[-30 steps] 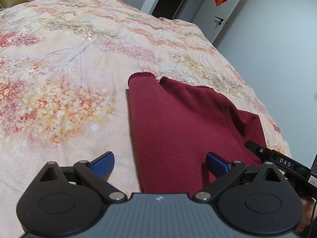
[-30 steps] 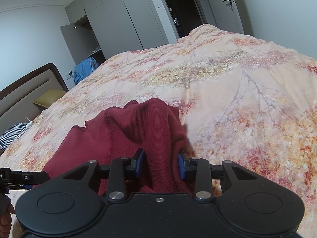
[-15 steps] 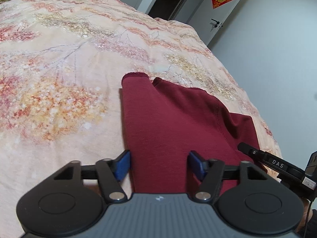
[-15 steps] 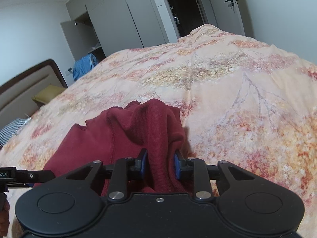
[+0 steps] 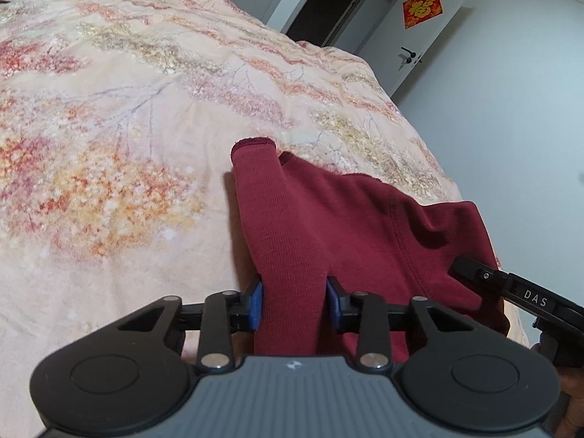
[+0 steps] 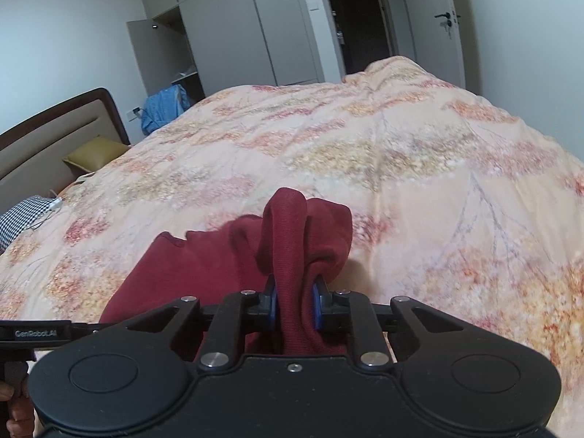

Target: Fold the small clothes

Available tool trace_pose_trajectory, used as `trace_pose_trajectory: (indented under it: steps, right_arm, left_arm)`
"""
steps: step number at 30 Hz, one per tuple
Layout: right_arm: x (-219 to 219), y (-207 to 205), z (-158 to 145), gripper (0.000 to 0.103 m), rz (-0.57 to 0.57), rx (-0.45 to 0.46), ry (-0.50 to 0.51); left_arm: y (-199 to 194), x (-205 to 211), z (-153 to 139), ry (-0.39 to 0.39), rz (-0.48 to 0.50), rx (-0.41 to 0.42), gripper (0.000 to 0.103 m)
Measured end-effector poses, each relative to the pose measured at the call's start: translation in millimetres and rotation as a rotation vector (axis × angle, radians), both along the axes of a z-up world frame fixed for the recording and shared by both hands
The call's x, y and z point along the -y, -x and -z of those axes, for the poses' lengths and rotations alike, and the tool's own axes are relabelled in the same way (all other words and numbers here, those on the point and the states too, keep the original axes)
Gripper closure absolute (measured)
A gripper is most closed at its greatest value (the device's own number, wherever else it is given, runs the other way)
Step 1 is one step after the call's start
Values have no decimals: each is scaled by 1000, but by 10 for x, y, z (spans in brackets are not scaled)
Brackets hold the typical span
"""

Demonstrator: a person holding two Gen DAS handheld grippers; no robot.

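A dark red knit garment (image 5: 328,219) lies on the floral bed cover (image 5: 109,146), one sleeve cuff pointing away. My left gripper (image 5: 295,301) has its jaws closing on the garment's near left edge, and the blue pads (image 5: 255,304) press the bunched fabric between them. In the right wrist view the garment (image 6: 204,266) is pulled up into a tall fold. My right gripper (image 6: 294,308) is closing tighter on that fold and holds it raised off the bed. The right gripper's finger (image 5: 511,292) shows at the left view's right edge.
The bed cover (image 6: 438,182) stretches far ahead. A headboard (image 6: 54,127), a yellow pillow (image 6: 95,153) and a checked cloth (image 6: 22,215) lie at the left. Blue clothing (image 6: 164,107) hangs by the wardrobe (image 6: 226,36). A door (image 5: 422,47) stands beyond the bed's right edge.
My left jaws came together from wide open onto the garment's near edge. The right jaws tightened and rose, lifting the fabric into a higher fold.
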State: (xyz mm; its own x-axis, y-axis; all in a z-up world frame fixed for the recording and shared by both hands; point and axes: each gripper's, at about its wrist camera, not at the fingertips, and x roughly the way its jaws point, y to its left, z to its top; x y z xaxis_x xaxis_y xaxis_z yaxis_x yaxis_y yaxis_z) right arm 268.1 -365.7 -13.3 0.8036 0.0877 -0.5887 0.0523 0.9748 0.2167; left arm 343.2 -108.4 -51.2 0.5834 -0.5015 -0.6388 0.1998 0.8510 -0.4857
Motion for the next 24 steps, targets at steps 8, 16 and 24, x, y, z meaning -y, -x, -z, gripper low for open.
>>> trace_pose_trajectory:
  steps: [8,16,24]
  right_arm:
    - [-153,11,-181,86,-38,54,-6]
    - [-602,-258,-260,86,-134,129,-62]
    - [-1228,-775,-70,86,-270,86,-134]
  left_arm:
    - [31,-14,-333,-33,30,97,71]
    - [7,-464,-613,-114,-59,188,71]
    - [-44,-1232,-500,-133,-203,139,71]
